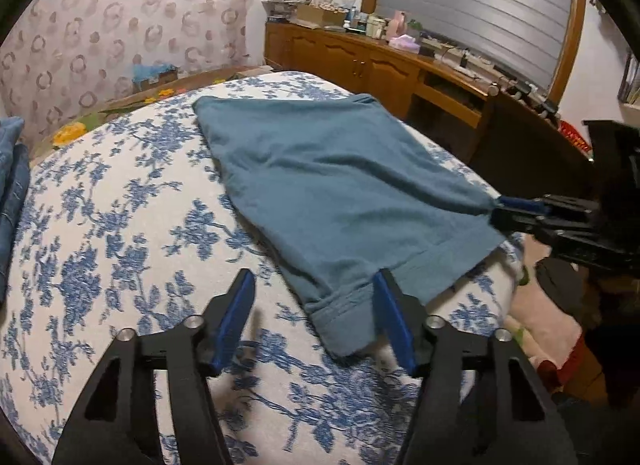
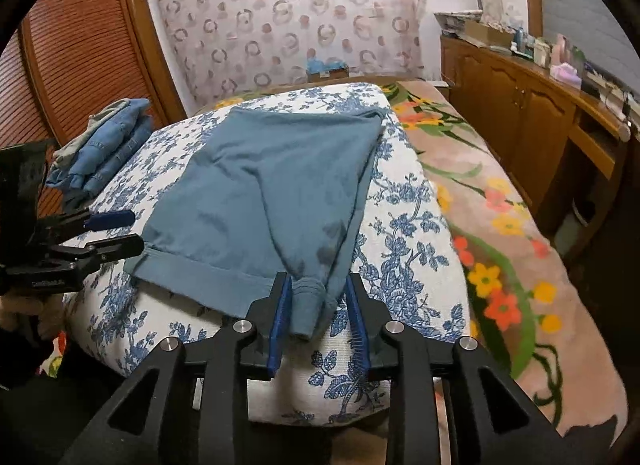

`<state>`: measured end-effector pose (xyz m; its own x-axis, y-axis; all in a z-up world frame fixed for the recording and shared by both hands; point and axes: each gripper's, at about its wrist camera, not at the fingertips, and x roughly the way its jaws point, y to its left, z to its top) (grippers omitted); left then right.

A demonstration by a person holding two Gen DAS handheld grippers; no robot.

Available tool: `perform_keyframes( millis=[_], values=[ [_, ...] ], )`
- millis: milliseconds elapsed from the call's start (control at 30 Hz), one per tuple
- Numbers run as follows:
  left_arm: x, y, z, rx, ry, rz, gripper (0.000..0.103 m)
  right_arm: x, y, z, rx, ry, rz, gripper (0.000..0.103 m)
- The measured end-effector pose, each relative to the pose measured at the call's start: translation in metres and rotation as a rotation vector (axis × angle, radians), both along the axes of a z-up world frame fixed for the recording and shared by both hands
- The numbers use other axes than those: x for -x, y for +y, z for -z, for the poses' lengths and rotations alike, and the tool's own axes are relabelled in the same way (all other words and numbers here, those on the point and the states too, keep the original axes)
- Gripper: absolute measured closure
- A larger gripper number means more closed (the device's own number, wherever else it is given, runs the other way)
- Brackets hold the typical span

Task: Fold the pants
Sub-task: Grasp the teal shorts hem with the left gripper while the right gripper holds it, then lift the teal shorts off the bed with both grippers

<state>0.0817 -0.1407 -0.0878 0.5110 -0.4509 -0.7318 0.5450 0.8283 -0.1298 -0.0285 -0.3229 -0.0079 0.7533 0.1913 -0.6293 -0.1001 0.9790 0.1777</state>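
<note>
- Teal pants (image 1: 340, 185) lie folded flat on a blue-flowered white cushion (image 1: 120, 225), hems toward both cameras.
- Left wrist view: left gripper (image 1: 316, 285) stands parted around a hem corner, pads not pressing it; right gripper (image 1: 516, 209) at the far corner.
- Right wrist view: right gripper (image 2: 318, 297) straddles a bunched hem; whether its pads press the cloth, I cannot tell.
- Only this view shows folded denim (image 2: 104, 145) and the flowered blanket (image 2: 500, 205).

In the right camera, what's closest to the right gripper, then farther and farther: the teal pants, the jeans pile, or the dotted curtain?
1. Teal pants: hem right between the right gripper's fingers.
2. Jeans pile: farther back, on the left of the bed.
3. Dotted curtain: farthest, behind the bed.
</note>
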Motion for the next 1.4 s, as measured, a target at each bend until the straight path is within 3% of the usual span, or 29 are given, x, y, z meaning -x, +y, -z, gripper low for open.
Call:
perform_keyframes(
  millis=[267, 767, 833, 1000, 1233, 1400],
  values=[
    [-0.002, -0.011, 0.011, -0.026, 0.040, 0.015, 0.048, -0.006, 0.000, 0.011, -0.040, 0.019, 0.004, 0.068],
    [-0.003, -0.013, 0.013, -0.002, 0.053, 0.031, 0.049, -0.010, 0.005, 0.014, -0.048, 0.008, -0.011, 0.070],
    [-0.001, -0.015, 0.013, 0.004, 0.058, 0.038, 0.054, -0.010, 0.006, 0.014, -0.046, 0.007, -0.015, 0.071],
    [-0.001, -0.014, 0.013, 0.033, 0.071, 0.014, 0.054, -0.011, 0.008, 0.013, -0.056, 0.008, -0.058, 0.086],
    [-0.001, -0.010, 0.008, 0.062, 0.083, -0.001, 0.085, -0.011, 0.012, 0.008, -0.064, -0.019, -0.083, 0.088],
    [0.005, -0.006, -0.020, 0.071, 0.011, 0.007, 0.089, -0.006, 0.015, -0.010, -0.069, -0.079, -0.106, 0.088]
  ],
)
